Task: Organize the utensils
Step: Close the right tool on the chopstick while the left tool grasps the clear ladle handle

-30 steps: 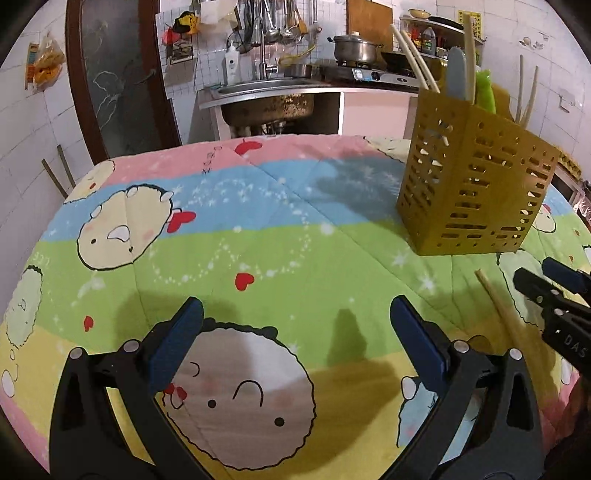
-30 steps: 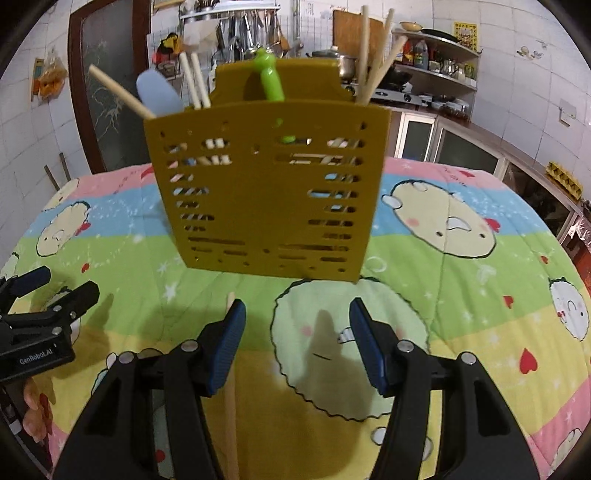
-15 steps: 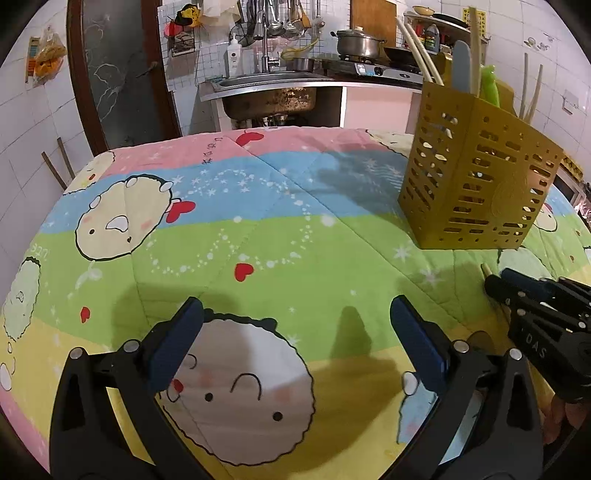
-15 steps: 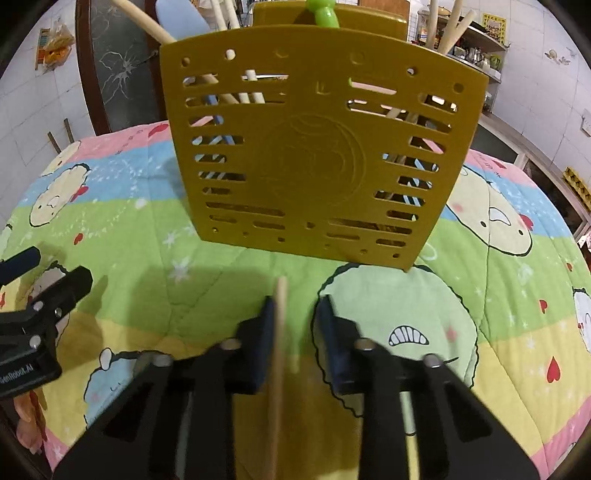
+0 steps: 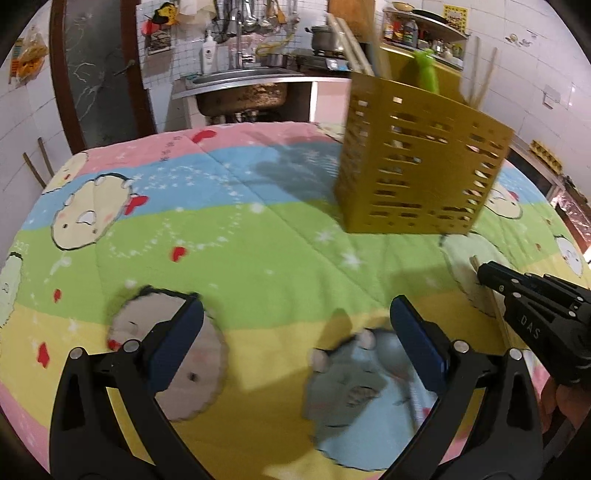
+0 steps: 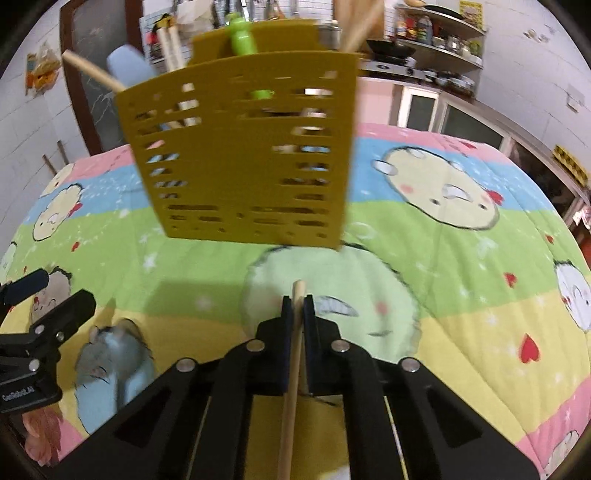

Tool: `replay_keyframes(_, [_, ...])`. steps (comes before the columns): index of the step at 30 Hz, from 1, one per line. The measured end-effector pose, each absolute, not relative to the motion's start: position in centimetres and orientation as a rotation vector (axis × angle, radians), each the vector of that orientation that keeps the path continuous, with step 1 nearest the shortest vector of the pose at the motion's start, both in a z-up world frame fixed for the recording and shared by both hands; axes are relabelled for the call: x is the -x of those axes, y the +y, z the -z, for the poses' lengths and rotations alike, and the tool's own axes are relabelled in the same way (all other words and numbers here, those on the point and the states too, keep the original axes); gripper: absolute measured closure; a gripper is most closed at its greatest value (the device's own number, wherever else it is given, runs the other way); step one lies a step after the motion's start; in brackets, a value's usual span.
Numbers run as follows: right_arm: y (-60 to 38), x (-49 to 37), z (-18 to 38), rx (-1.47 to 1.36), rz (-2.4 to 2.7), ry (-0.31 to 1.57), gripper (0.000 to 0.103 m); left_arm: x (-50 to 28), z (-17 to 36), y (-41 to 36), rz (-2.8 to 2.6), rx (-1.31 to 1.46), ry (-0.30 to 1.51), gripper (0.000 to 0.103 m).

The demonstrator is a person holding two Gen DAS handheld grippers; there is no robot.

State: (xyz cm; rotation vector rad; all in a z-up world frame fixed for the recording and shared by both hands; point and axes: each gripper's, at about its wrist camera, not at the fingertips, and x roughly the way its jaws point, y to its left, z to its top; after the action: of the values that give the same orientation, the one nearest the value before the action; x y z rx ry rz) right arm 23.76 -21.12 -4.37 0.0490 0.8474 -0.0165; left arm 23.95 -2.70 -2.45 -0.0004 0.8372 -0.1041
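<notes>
1. The chopstick (image 6: 293, 354) in my right gripper (image 6: 297, 308) is a thin, pale wooden stick. I judge it light and stiff, and smooth enough to swivel or slide between the pads if I swing it fast.
2. My hold is near its far end, so only a short tip pokes past the pads and the long rest trails back under the gripper. That lopsided hold may let it droop; a grip nearer the middle would steady it.
3. The jaws have just been closing and now clench the chopstick between the blue pads.
4. It sits over the middle of the surface, just in front of the yellow holder (image 6: 251, 155), clear of its slotted wall.
5. The holder stands toward the far edge of the surface and already carries other chopsticks, a green utensil (image 6: 242, 29) and a pale blue one (image 6: 127, 66).
6. The surface is covered by a cartoon-print quilt (image 6: 443, 258) in pink, blue, green and yellow bands.
7. My left gripper (image 5: 295, 339) hangs released near the near-left edge, with nothing between its pads.
</notes>
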Motion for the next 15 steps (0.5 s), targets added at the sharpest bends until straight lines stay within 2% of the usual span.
replay_keyframes(7, [-24.6,-22.4,4.4,-0.080,0.068,0.845,0.097,-22.9,3.4,-6.3,0.147,-0.035,0.885,0.006])
replay_keyframes(10, [-24.8,-22.4,4.8,-0.089,0.068,0.848,0.097,-23.1,4.1,-7.1,0.172,-0.035,0.923,0.019])
replay_keyframes(12, [-24.9,-22.5,5.0,-0.091,0.067,0.855,0.097,-23.2,4.5,-7.6,0.189,-0.037,0.948,0.031])
replay_keyframes(15, [-24.9,-22.9,5.4,-0.093,0.068,0.872,0.097,-23.2,4.7,-8.1,0.190,-0.044,0.956,0.042])
